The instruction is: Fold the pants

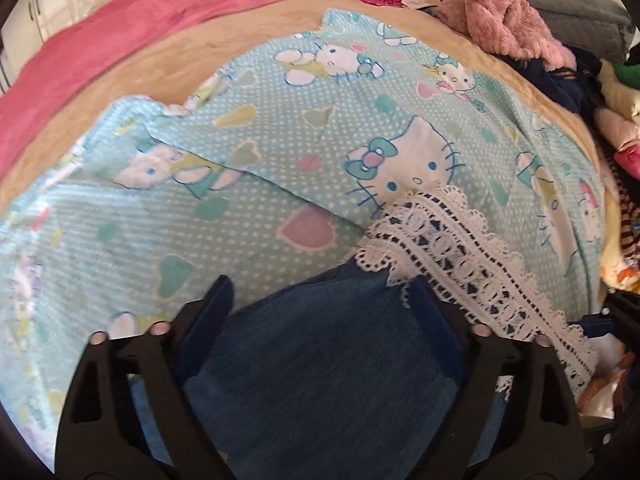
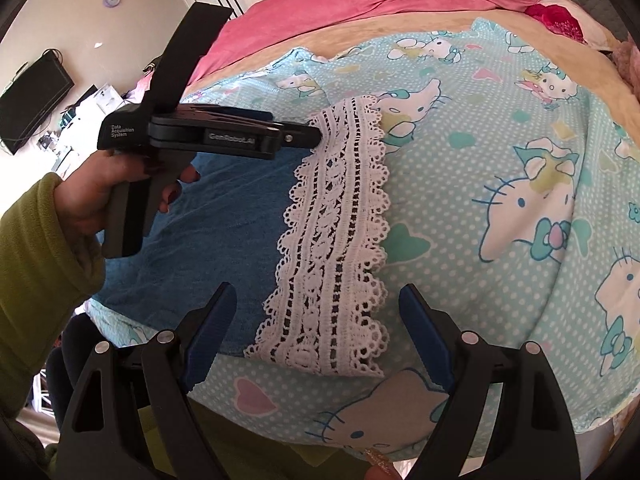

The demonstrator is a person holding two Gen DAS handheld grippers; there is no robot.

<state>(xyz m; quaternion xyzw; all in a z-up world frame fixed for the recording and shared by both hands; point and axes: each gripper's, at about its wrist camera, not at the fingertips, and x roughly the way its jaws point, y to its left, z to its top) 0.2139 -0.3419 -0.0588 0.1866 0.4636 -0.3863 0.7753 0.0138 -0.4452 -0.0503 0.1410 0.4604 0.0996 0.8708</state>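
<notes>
The pants are blue denim (image 1: 320, 360) with a white lace hem band (image 1: 460, 256). They lie folded on a light blue Hello Kitty sheet (image 1: 280, 128). My left gripper (image 1: 324, 300) is open, its jaws spread over the denim, with the lace beside its right finger. In the right wrist view the left gripper (image 2: 316, 136) sits at the far end of the lace band (image 2: 332, 248), over the denim (image 2: 224, 240). My right gripper (image 2: 320, 312) is open and empty, its jaws either side of the near end of the lace.
A pink blanket (image 1: 120, 28) lies along the far side of the bed. A pile of clothes (image 1: 520, 24) with a fluffy pink item sits at the far right. Room furniture and a dark screen (image 2: 36, 92) lie off the bed's left.
</notes>
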